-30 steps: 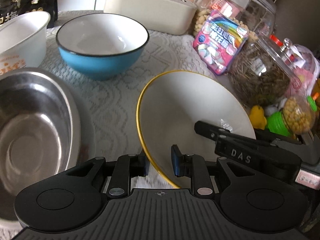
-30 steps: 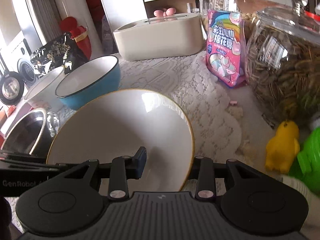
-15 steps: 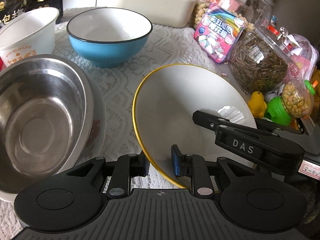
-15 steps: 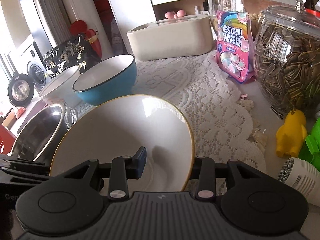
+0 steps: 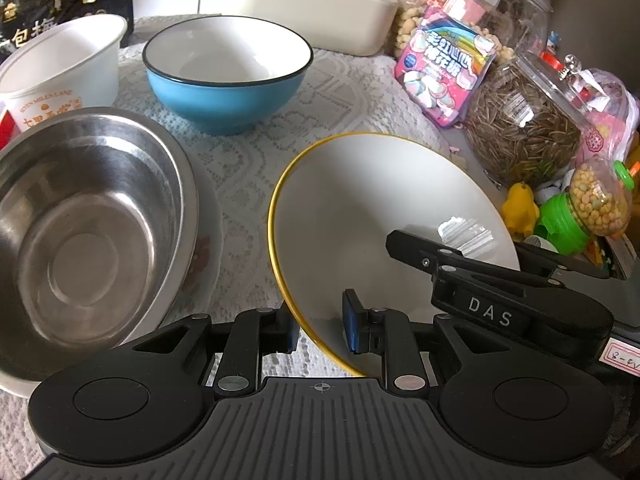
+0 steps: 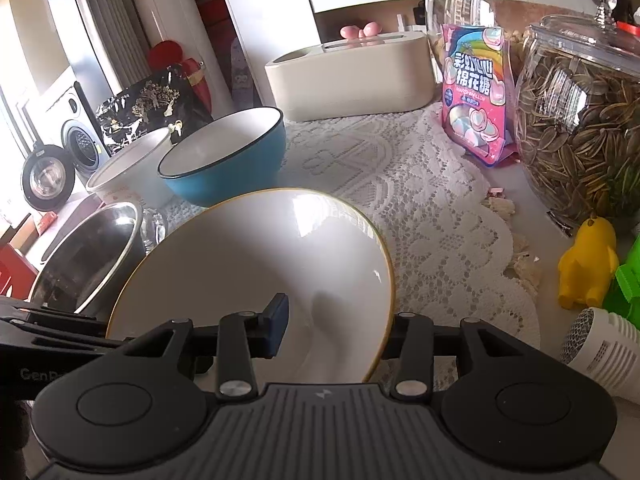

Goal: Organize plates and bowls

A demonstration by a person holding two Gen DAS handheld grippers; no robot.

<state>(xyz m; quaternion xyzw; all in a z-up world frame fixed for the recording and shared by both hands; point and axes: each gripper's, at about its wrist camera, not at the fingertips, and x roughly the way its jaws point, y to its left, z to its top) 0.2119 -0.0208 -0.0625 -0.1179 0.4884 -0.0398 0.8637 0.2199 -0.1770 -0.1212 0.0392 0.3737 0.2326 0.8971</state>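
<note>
Both grippers pinching the yellow-rimmed white bowl (image 5: 384, 216): left gripper (image 5: 320, 326) fingers clamped across its near rim, right gripper (image 6: 336, 330) same from the other side. Bowl tilted above lace-covered tabletop (image 5: 340, 92). Steel bowl (image 5: 80, 220) at 9 o'clock, blue bowl (image 5: 226, 80) at 11, seed jar (image 5: 524, 128) at 2.

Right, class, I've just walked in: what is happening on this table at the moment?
Both grippers hold one yellow-rimmed white bowl by opposite sides of its rim: the left gripper near its camera, the right gripper on the other side. The bowl is tilted above the lace tablecloth. A steel bowl, a blue bowl and a white tub wait to the left.
</note>
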